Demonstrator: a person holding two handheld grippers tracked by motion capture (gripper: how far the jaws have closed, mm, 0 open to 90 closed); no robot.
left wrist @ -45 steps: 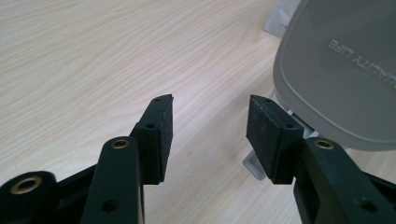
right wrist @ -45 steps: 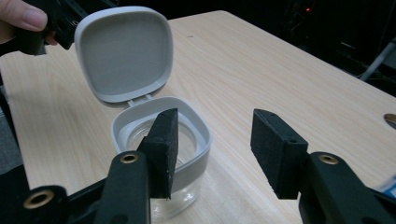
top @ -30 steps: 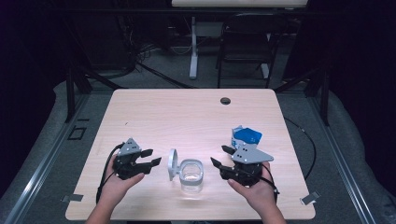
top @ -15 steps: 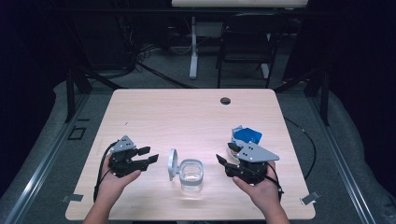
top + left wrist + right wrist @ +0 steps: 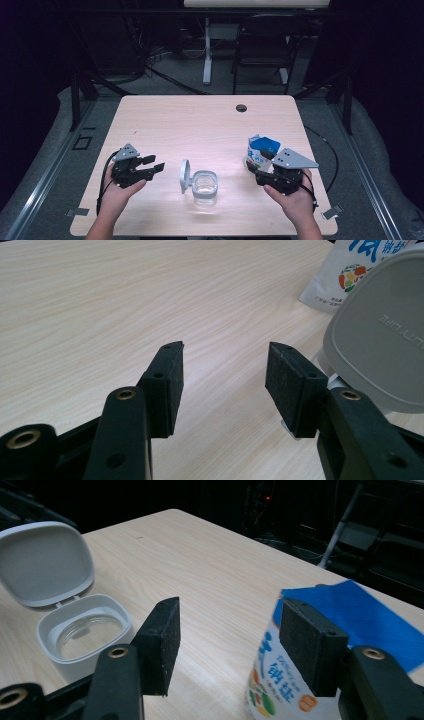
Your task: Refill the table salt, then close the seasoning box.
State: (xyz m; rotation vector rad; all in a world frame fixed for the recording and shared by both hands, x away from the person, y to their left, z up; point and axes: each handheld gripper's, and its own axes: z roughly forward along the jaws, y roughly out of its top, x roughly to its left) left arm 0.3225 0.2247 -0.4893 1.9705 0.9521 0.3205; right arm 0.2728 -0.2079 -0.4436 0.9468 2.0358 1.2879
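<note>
A small clear container [image 5: 205,186] stands near the table's front edge, its white hinged lid [image 5: 185,176] swung upright on its left side. A white bag with a blue top [image 5: 262,150] stands to the right. My left gripper [image 5: 156,165] rests left of the container, open, with bare wood between its pads [image 5: 225,352]; the lid [image 5: 380,340] rises just past its right jaw. My right gripper [image 5: 254,171] sits close beside the bag; its jaws have just been opening and nothing lies between them [image 5: 227,612]. The bag [image 5: 285,680] shows behind its right pad.
The wooden table [image 5: 200,125] has a round cable hole [image 5: 241,107] at the back. Beyond the far edge stand a chair [image 5: 262,50] and a desk leg [image 5: 206,50] in the dark. Cables trail from both grippers off the table's sides.
My right gripper has moved rightward, away from the container and closer alongside the bag, with its jaws a little wider. The left gripper has stayed nearly where it was.
</note>
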